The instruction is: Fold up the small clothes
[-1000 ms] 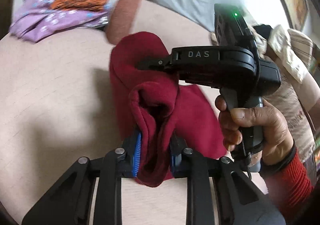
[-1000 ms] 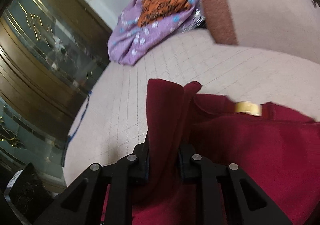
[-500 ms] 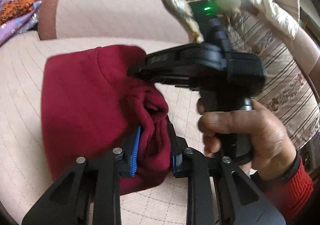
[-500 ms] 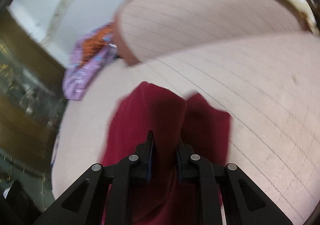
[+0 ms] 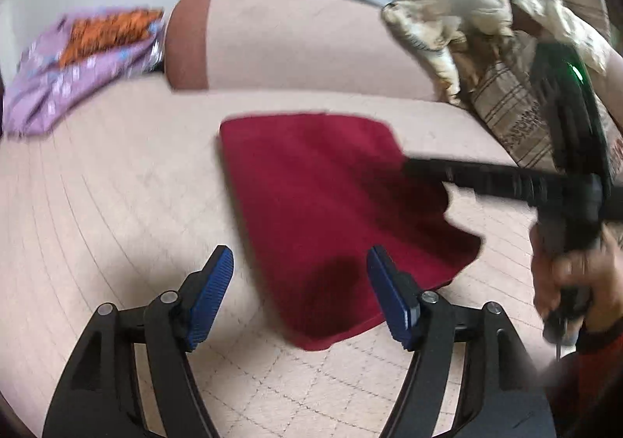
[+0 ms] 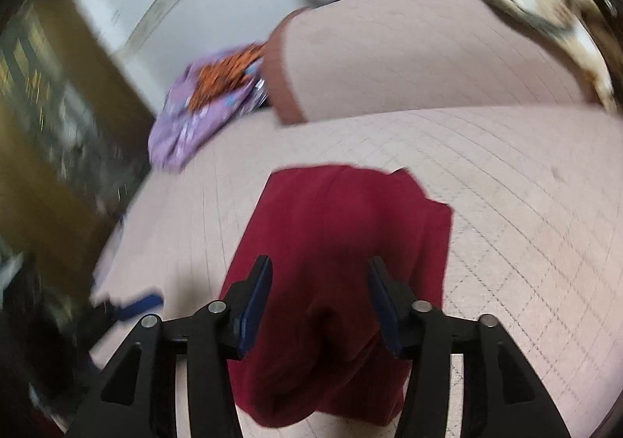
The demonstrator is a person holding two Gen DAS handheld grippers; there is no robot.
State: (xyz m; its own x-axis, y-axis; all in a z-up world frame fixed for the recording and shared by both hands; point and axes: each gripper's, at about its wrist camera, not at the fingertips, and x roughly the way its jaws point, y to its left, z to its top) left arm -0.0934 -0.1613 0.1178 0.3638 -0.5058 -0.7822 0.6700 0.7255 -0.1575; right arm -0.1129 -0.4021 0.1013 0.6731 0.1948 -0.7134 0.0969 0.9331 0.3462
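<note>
The red garment (image 5: 331, 212) lies folded flat near the middle of the quilted bed (image 5: 117, 212). The left gripper (image 5: 300, 282) and right gripper (image 6: 317, 297) hover above it, jaws apart and empty. This piece looks finished; a purple garment (image 5: 70, 79) waits unfolded near the bed's far-left corner.

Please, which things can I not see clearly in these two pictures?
- Right gripper, left wrist view: motion blur smears its fingers.
- Red garment, right wrist view: near edge hidden behind the gripper frame.
- Purple cloth: pattern blurred in both views.
- Cabinet, right wrist view: blurred.
</note>
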